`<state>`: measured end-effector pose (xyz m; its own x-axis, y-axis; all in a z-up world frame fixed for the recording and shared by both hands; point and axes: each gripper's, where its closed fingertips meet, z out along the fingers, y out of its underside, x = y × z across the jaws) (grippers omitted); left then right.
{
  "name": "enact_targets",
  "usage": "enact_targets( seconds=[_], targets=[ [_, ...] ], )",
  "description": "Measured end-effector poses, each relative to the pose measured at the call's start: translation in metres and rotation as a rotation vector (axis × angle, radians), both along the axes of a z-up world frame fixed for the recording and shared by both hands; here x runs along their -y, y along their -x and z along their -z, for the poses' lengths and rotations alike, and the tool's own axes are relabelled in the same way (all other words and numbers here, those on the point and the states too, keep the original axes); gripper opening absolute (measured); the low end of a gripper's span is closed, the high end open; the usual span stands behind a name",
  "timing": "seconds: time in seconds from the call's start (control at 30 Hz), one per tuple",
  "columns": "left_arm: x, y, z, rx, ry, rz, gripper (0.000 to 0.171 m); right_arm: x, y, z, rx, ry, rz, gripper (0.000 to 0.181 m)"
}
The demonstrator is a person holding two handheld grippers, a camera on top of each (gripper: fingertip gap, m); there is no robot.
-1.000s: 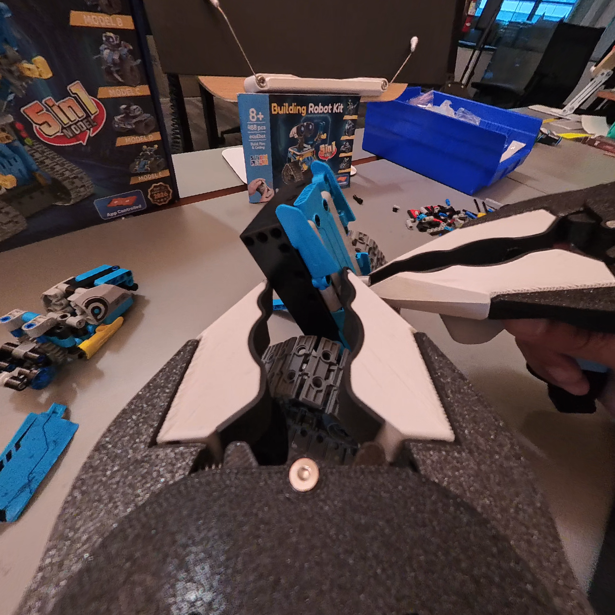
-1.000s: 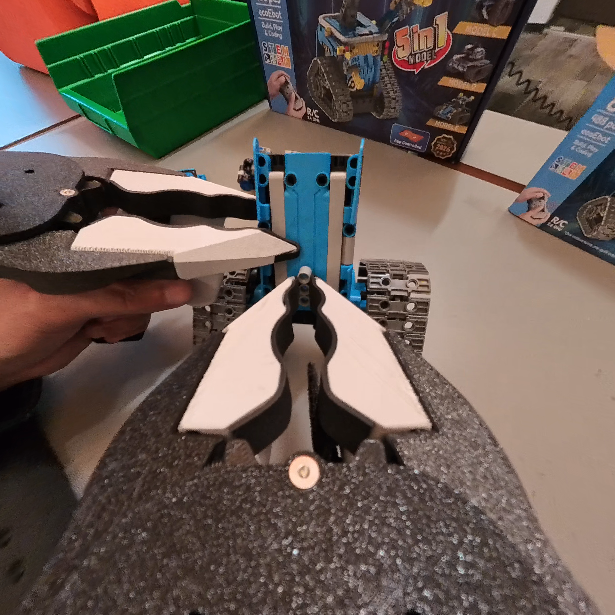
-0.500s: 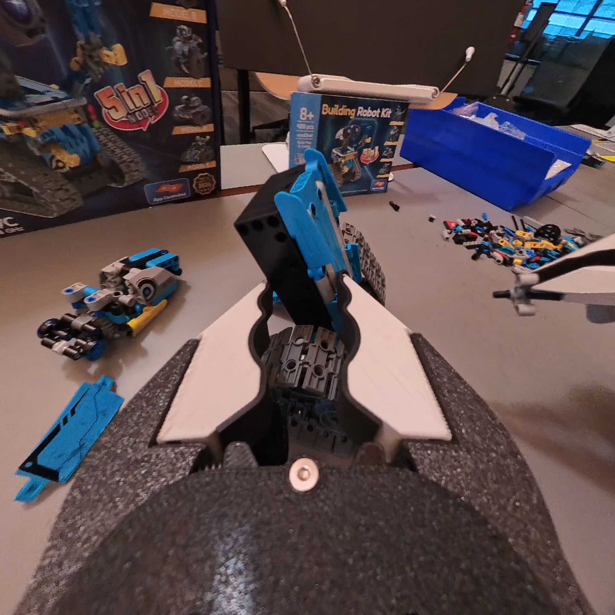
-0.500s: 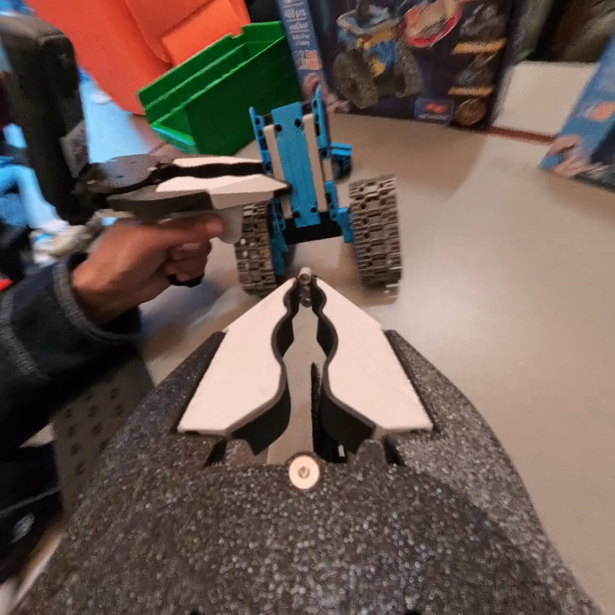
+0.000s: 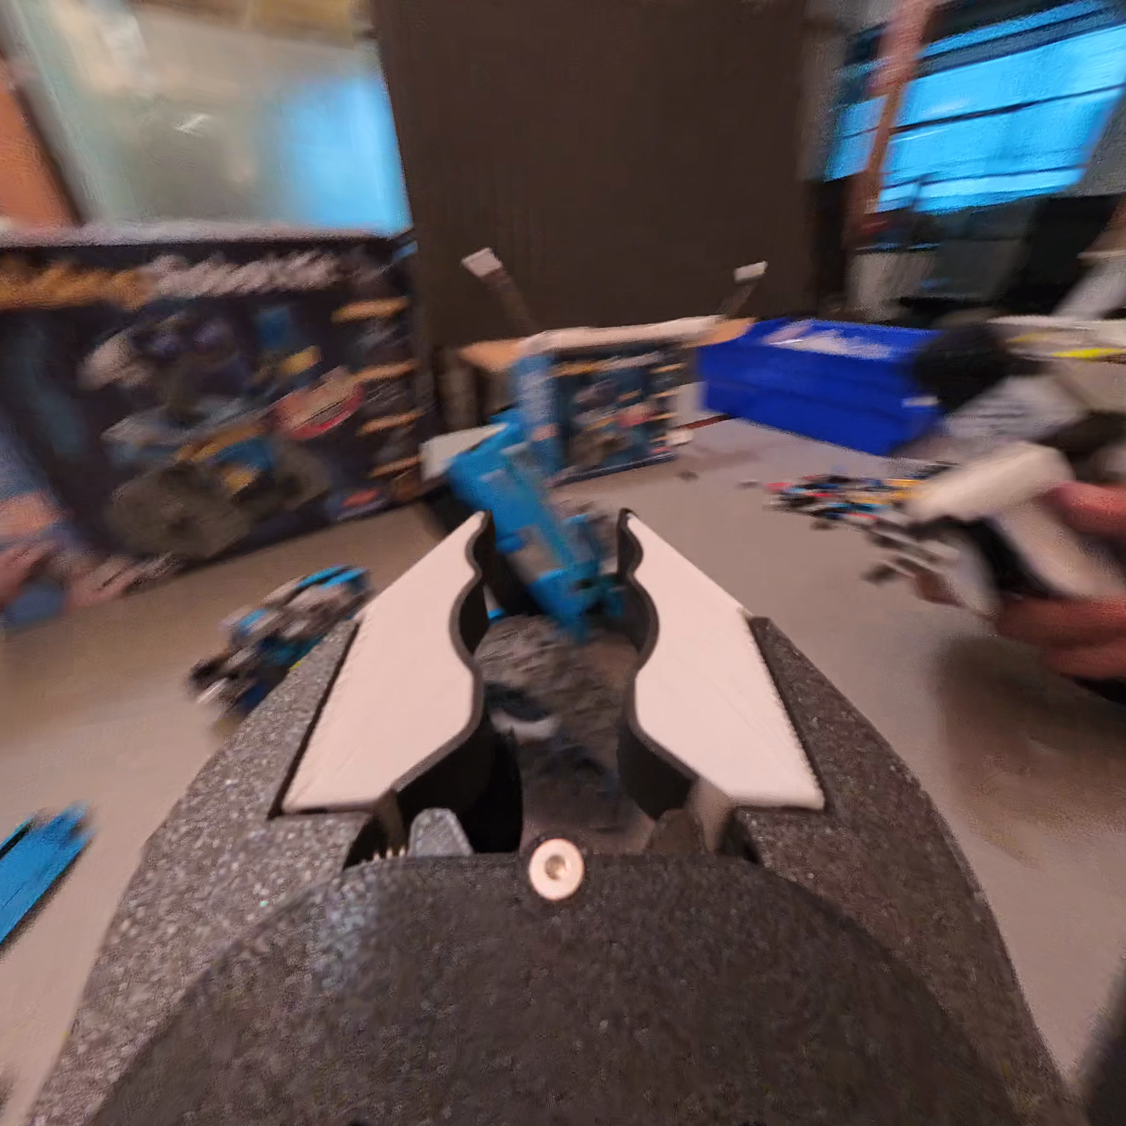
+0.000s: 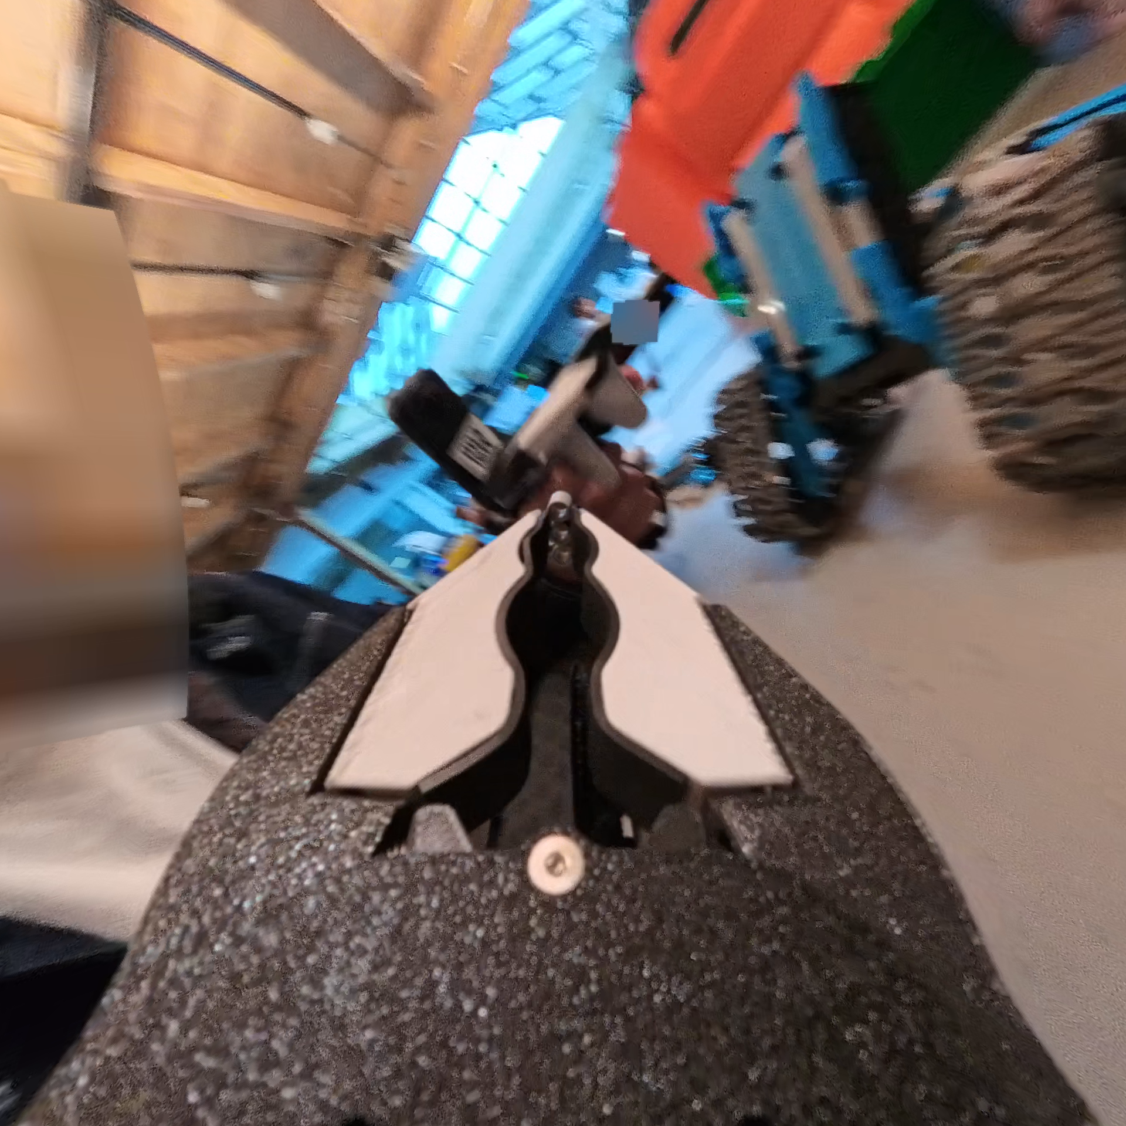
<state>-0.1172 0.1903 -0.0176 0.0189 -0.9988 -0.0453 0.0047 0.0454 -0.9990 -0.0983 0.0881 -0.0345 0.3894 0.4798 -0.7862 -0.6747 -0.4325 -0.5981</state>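
— What is your left gripper [image 5: 554, 524] doing?

— Its jaws stand released and well apart, one on each side of the tracked model [image 5: 536, 548]. The model sits on the bench [image 5: 853, 731] with its blue tower leaning back to the left, and the tips flank that tower. The picture is too smeared to say whether either tip touches it. You seem to frame it there to keep it from tipping.

— And your right gripper [image 6: 559, 530]?

— Its jaws are clenched on a small grey pin [image 6: 559, 501], pinched at the very tips so the end pokes out in front. That probably leaves the end free to go into a hole. You hold this gripper away from the model and rolled to one side, so the model [image 6: 822, 304] shows up tilted at the upper right of its view.

— What lies around you?

— Loose pieces [image 5: 853, 493] lie scattered near the blue bin [image 5: 810, 384]. A small sub-assembly [image 5: 286, 615] is set aside on the left, likely for easy reach.
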Motion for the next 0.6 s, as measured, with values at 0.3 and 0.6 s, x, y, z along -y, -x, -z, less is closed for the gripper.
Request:
enact_targets(
  seconds=[0.3, 0.6],
  targets=[
    [0.108, -0.003, 0.042, -0.126, -0.510, 0.314, 0.024, 0.000, 0.011, 0.006, 0.069, 0.031, -0.040, 0.004],
    [0.099, -0.015, 0.076, -0.276, -0.768, 0.209, 0.006, -0.012, 0.014, 0.041, 0.281, 0.157, 0.007, 0.004]
  ],
)
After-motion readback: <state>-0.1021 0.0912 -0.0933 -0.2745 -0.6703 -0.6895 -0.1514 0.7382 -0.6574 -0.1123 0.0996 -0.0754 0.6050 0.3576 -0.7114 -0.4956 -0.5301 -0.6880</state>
